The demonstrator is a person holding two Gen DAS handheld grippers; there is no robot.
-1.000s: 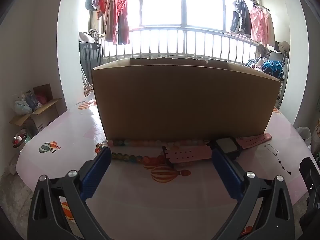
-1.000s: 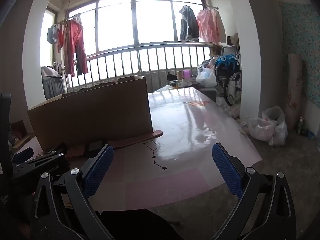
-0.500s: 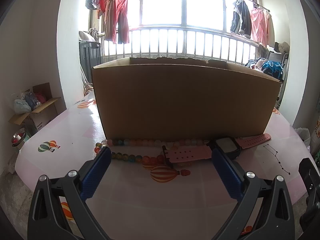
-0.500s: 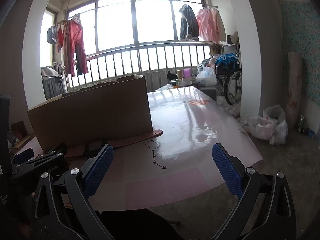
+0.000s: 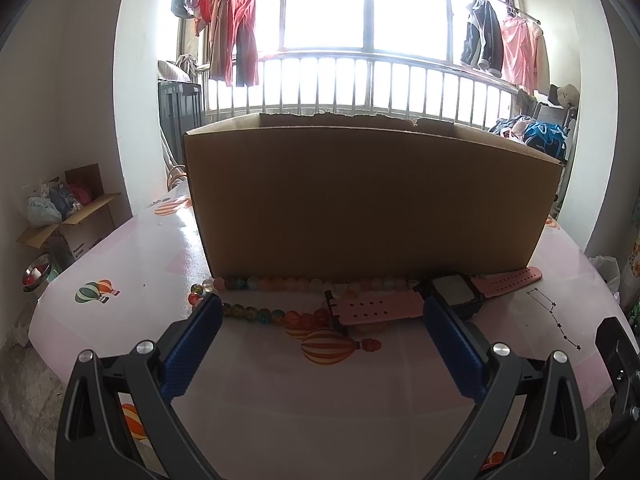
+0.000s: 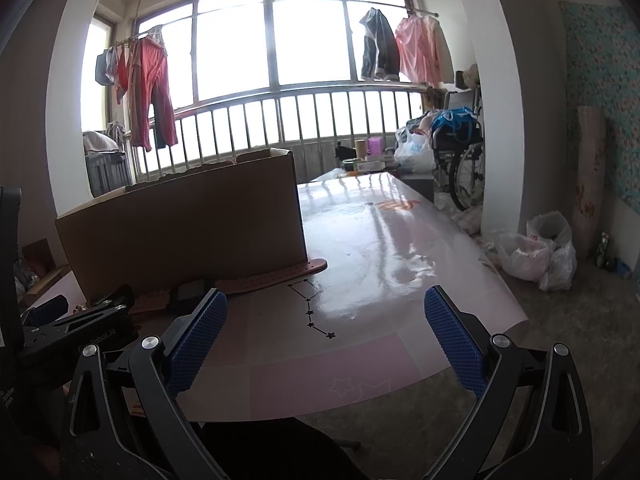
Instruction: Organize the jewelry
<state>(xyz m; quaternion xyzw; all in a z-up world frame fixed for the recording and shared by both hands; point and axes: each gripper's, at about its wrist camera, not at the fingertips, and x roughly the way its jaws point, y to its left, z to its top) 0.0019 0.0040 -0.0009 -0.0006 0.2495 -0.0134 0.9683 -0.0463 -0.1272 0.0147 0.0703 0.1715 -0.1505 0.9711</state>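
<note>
My left gripper [image 5: 322, 312] has its blue fingers [image 5: 192, 344] spread wide apart, holding nothing, hovering low over the table [image 5: 280, 384]. Just past the tips lies a bead necklace [image 5: 256, 312], doubled in two rows along the foot of a cardboard box [image 5: 368, 200]; the far row touches or nearly touches the box wall, can't tell which. A pink watch [image 5: 452, 294] with a dark face lies over the necklace's right part, one strap pointing left between my fingers, the other running right along the box. My right gripper [image 6: 324, 316] is also spread wide, empty, aimed at the table's right half near the star drawing [image 6: 310, 312]. From there the watch [image 6: 276, 276] shows at the box [image 6: 184, 224] corner, left of my fingers. Hanging clothes [image 5: 234, 36] and a window railing sit behind.
</note>
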